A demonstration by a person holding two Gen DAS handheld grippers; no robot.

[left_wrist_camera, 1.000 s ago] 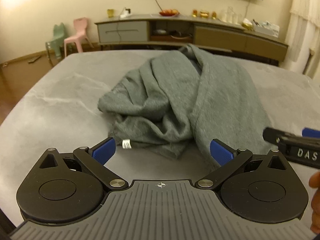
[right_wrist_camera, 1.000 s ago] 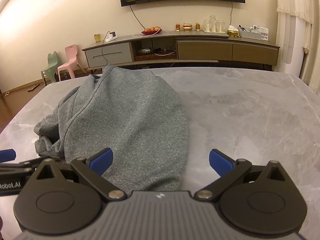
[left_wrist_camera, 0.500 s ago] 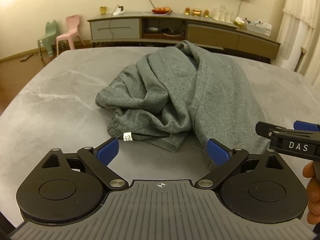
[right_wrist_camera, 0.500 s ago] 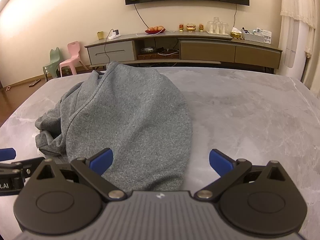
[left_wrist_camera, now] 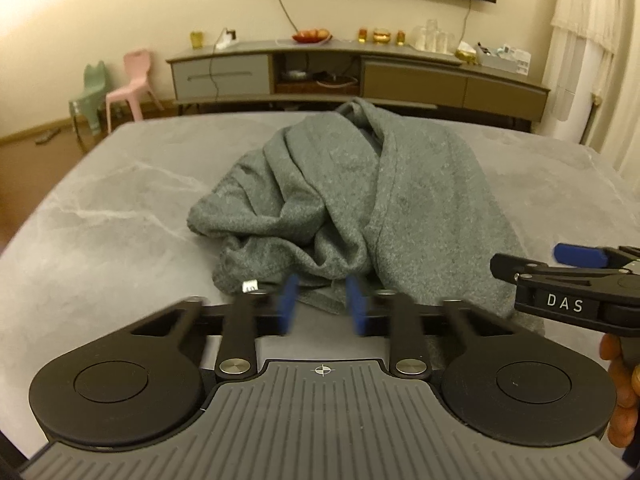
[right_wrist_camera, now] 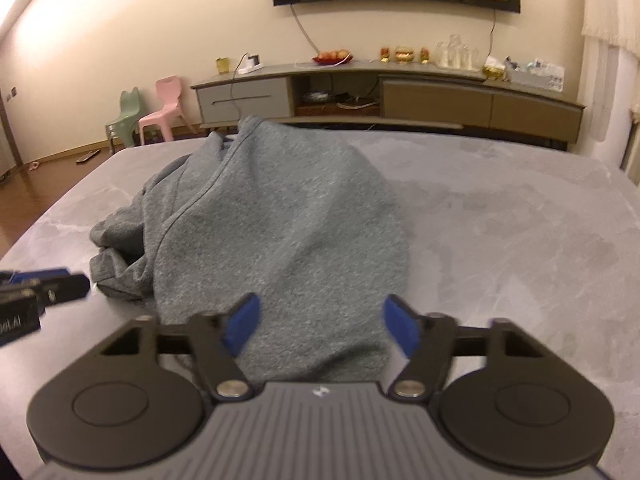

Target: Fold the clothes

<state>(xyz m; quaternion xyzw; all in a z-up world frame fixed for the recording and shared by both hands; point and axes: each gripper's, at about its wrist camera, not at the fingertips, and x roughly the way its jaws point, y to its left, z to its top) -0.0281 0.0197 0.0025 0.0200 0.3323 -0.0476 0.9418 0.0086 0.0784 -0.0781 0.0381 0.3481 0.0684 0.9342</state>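
Note:
A grey garment lies crumpled on the grey marble table, with a small white size tag at its near left edge. It also shows in the right wrist view. My left gripper hovers just short of the garment's near hem, its blue pads blurred and partly closed with a gap between them, holding nothing. My right gripper is over the garment's near right edge, its pads narrowed but still apart and empty. The right gripper also shows at the right of the left wrist view.
The table stretches to the right of the garment. Beyond its far edge stand a long low sideboard with small items on it, and a pink chair and a green chair at the left.
Both grippers' jaws have narrowed from wide open, the left more than the right. Both have moved slightly closer to the garment's near edge. The garment has not moved.

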